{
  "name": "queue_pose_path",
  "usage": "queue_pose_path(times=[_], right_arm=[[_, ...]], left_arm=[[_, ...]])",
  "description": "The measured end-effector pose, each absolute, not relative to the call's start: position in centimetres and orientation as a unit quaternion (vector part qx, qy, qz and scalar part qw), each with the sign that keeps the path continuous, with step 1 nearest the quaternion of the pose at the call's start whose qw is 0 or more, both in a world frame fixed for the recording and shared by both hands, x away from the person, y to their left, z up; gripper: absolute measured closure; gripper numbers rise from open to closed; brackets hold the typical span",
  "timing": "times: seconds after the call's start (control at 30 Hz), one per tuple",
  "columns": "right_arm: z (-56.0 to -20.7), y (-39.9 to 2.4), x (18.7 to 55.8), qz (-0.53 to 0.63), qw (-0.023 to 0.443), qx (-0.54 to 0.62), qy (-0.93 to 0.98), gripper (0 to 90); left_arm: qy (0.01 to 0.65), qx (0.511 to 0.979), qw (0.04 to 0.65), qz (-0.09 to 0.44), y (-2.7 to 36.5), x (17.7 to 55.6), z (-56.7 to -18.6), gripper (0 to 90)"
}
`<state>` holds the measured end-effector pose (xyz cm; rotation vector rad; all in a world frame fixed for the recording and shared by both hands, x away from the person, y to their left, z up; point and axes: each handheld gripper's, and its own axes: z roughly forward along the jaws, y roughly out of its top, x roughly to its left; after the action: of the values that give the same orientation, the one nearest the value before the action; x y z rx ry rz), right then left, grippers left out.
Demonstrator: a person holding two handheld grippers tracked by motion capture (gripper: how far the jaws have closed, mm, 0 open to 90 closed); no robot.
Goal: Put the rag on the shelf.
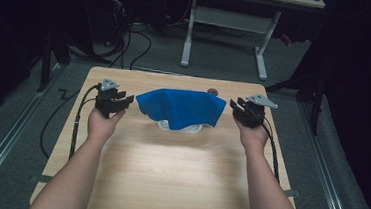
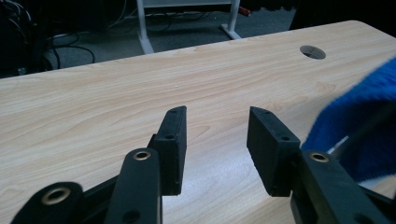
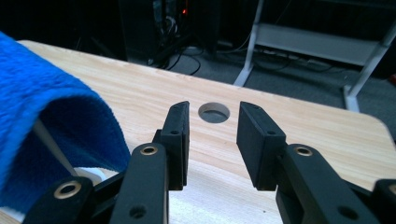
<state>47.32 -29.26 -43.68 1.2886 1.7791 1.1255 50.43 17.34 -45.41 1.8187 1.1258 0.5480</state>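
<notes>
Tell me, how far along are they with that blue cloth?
Done, it seems: the blue cloth lies draped over a white object at the middle of the table, hiding most of it. In hand: nothing. The left hand-held gripper and the right hand-held gripper flank the cloth with jaws open and empty. Left: probably little, since the white rim peeks out at the front.

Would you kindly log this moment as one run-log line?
left hand-held gripper: open, empty | right hand-held gripper: open, empty | blue fleece cloth: draped over white object | wooden table
</notes>
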Motion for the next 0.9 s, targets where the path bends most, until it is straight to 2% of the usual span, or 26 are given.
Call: queue_pose_path(times=[0.6, 0.9], right_arm=[[-42.9, -29.5, 42.5, 0.422, 0.345, 0.47, 0.695, 57.5], [-42.5, -28.9, 39.4, 0.411, 0.351, 0.45, 0.711, 50.5]], left_arm=[[0.449, 0.734, 0.451, 0.238, 19.5, 45.3, -45.2, 51.8], [0.435, 0.742, 0.454, 0.231, 19.6, 41.0, -45.7, 46.4]])
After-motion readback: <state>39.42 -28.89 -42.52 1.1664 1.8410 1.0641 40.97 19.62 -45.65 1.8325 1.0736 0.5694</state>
